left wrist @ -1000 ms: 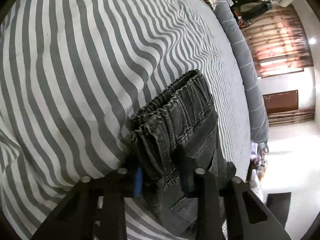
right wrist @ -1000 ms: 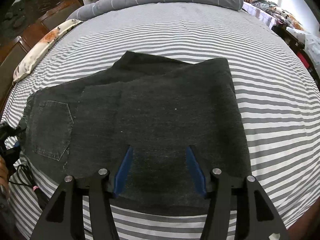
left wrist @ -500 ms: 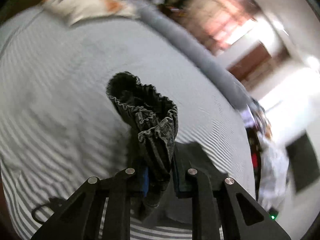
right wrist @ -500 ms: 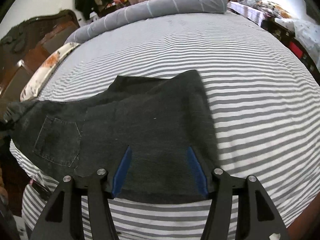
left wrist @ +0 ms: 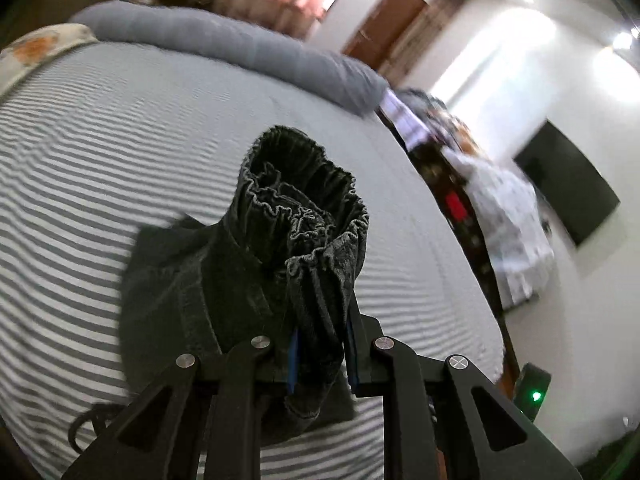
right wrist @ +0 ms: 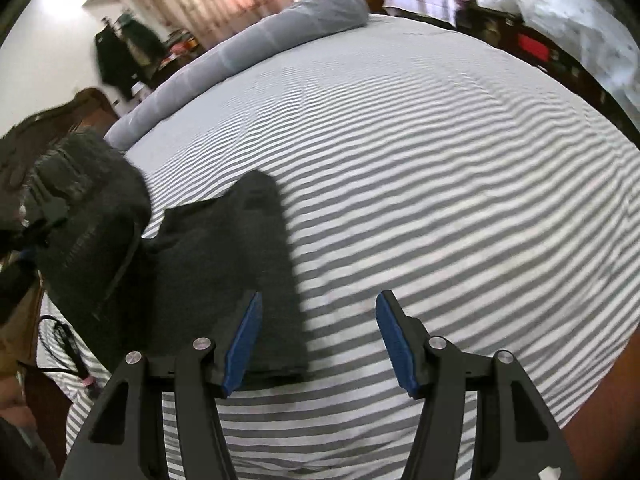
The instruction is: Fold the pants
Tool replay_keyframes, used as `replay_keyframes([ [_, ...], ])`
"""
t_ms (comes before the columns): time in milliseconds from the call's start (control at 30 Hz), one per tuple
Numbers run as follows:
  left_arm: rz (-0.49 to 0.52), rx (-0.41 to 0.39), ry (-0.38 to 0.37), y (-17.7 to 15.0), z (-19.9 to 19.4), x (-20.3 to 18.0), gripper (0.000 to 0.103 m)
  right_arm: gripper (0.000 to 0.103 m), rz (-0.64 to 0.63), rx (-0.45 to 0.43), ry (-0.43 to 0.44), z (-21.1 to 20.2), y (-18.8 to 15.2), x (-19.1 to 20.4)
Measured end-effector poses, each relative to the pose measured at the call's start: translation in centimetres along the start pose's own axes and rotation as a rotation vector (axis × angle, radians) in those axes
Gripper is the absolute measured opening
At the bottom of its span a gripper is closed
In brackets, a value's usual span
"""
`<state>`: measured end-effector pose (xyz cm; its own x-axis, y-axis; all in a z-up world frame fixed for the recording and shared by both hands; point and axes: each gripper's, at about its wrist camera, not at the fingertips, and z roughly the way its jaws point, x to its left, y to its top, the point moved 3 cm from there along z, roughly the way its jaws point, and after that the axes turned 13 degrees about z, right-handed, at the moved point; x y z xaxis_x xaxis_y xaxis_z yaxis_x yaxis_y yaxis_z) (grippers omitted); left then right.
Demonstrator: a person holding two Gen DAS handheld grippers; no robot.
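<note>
Dark denim pants (left wrist: pixel 304 240) | waistband bunched, pinched in left hand-held gripper (left wrist: pixel 320 356), lifted off striped bed (left wrist: pixel 100 152) | legs seemingly flat, near left | right hand-held gripper (right wrist: pixel 318 344) spread, empty

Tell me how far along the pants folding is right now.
Partway. Done: the legs of the dark pants already lie doubled flat on the striped bed. In hand: the left gripper is shut on the bunched elastic waistband, lifted off the bed. The right gripper is open, holding nothing. Left: lay the waist end over the legs and flatten it.
</note>
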<state>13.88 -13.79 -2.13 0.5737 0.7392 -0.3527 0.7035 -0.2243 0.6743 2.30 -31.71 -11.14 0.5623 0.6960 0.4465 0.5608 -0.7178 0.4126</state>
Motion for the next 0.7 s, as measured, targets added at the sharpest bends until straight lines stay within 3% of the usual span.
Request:
replay_keyframes([
  [167,0.095,0.088,-0.002,-1.3,5.5,-4.8,0.018,0.057,0.047,0.008,-0.019,0.3,0.5,-3.0],
  [433,0.185,0.207,0.044,-4.1,10.8,-6.3,0.022,0.057,0.111,0.04,-0.027,1.8,0.5,-5.7],
  [567,0.254,0.24,0.008,-4.8,10.5,-7.7,0.037,0.057,0.114,0.042,-0.028,2.0,0.2,-5.7],
  [633,0.273,0.245,-0.025,-5.3,9.6,-8.1,0.049,0.057,0.118,0.044,-0.028,2.2,0.1,-5.8],
  [700,0.288,0.224,-0.039,-5.4,8.2,-7.9,0.053,0.057,0.124,0.047,-0.027,2.1,-0.1,-6.0],
])
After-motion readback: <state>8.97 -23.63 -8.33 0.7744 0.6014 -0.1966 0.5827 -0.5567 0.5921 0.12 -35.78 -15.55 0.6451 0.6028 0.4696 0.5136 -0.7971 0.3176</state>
